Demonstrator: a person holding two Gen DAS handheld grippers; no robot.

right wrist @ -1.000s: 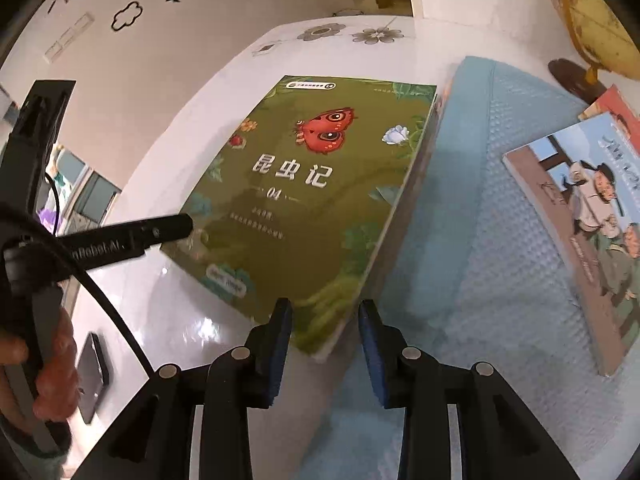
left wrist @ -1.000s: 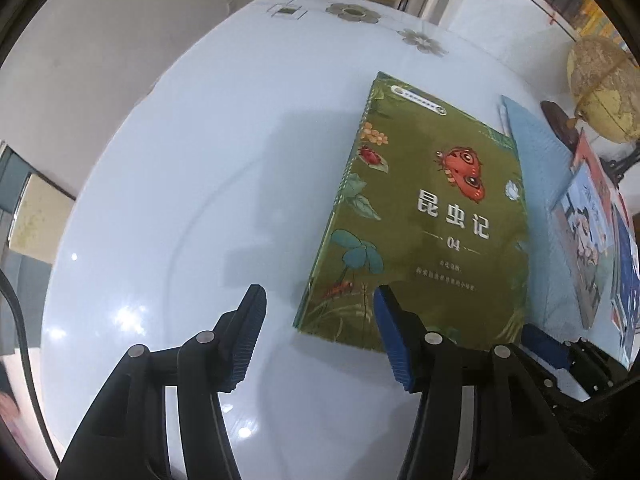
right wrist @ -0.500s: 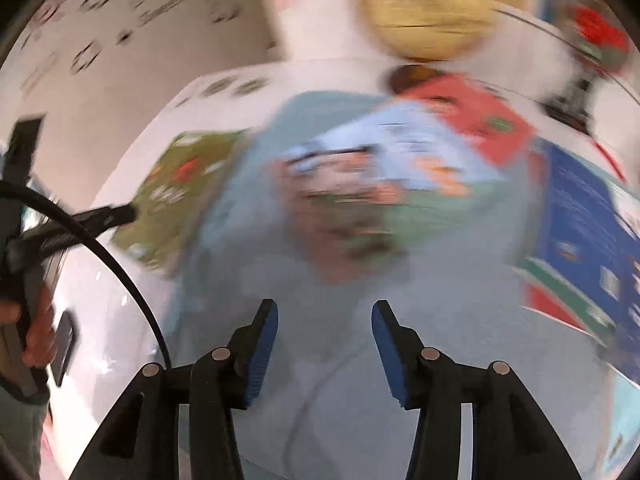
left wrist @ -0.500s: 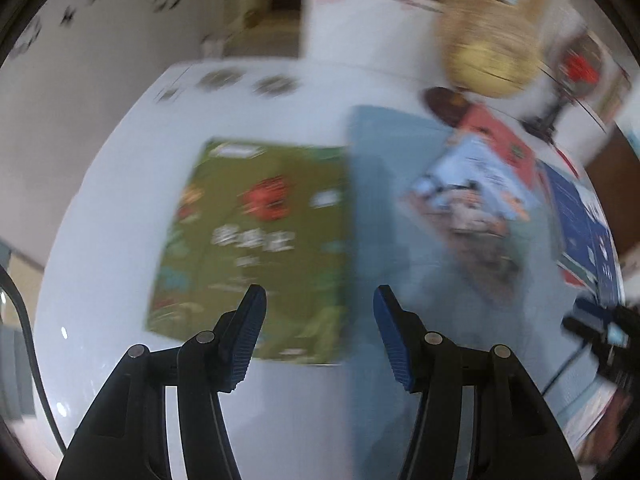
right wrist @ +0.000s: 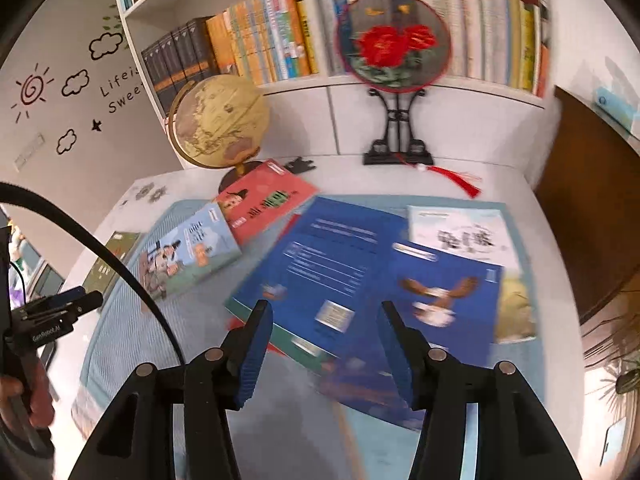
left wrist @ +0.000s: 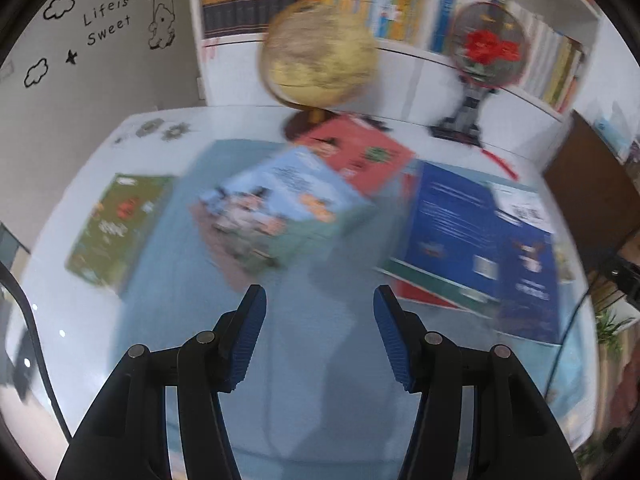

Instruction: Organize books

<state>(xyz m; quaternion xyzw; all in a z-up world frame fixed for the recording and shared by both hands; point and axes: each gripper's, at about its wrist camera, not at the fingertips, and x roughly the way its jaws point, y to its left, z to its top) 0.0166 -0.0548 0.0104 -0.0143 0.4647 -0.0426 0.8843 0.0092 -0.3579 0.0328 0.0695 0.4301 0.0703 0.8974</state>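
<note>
Right gripper [right wrist: 324, 344]: parted further, empty | ahead: glossy flat blue book [right wrist: 372, 276] on ribbed mat [right wrist: 120, 340] | left gripper [left wrist: 318, 334]: half-open, empty, view blurred

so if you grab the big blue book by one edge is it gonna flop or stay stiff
The blue book looks wide and thin, so lifted by one edge it would probably sag. Its cover looks glossy, so the pads may slip. It lies across other books, so pushing it could drag those along.
</note>
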